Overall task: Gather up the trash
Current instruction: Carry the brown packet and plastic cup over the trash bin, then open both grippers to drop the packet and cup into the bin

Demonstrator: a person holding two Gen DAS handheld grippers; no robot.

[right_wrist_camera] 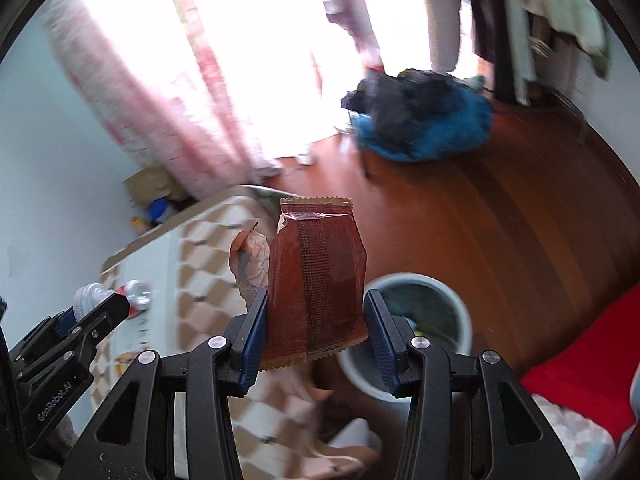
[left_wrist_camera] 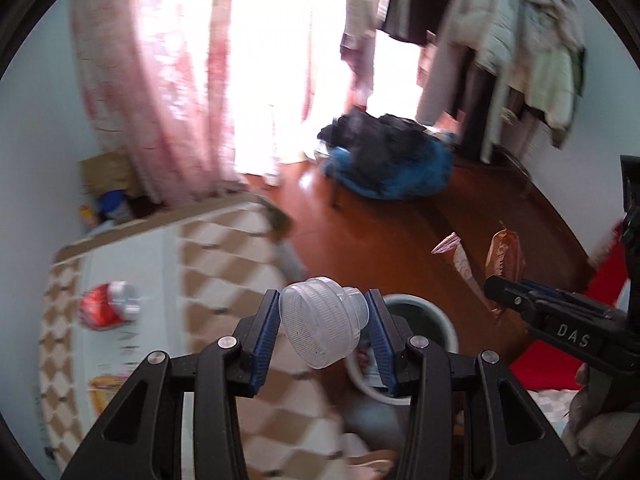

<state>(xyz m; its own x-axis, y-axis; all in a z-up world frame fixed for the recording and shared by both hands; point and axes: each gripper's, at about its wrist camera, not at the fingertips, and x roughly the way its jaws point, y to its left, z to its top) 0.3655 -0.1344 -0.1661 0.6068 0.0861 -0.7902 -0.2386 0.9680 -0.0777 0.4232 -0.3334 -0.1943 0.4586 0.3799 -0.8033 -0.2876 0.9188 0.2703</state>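
Clear plastic cup [left_wrist_camera: 320, 326] and brown wrapper [right_wrist_camera: 316, 284], each pinched in jaws, half-hide bin [right_wrist_camera: 420, 280].

A: The brown wrapper [right_wrist_camera: 316, 284] is gleaming reddish, its crimped top edge showing tan. The cup [left_wrist_camera: 320, 326] is looking clear and frosted.

B: The pads [left_wrist_camera: 266, 340] on the left gripper [left_wrist_camera: 323, 334] are showing ribbed blue on black arms. The tablecloth [left_wrist_camera: 224, 248] is running a tan-and-white diamond check.

A: The crushed can [left_wrist_camera: 107, 304] is flashing red and silver; the bin [right_wrist_camera: 460, 312] is showing a pale grey rim.

B: The floor [right_wrist_camera: 500, 216] is glowing red-brown, the curtain [left_wrist_camera: 160, 80] pink and white.
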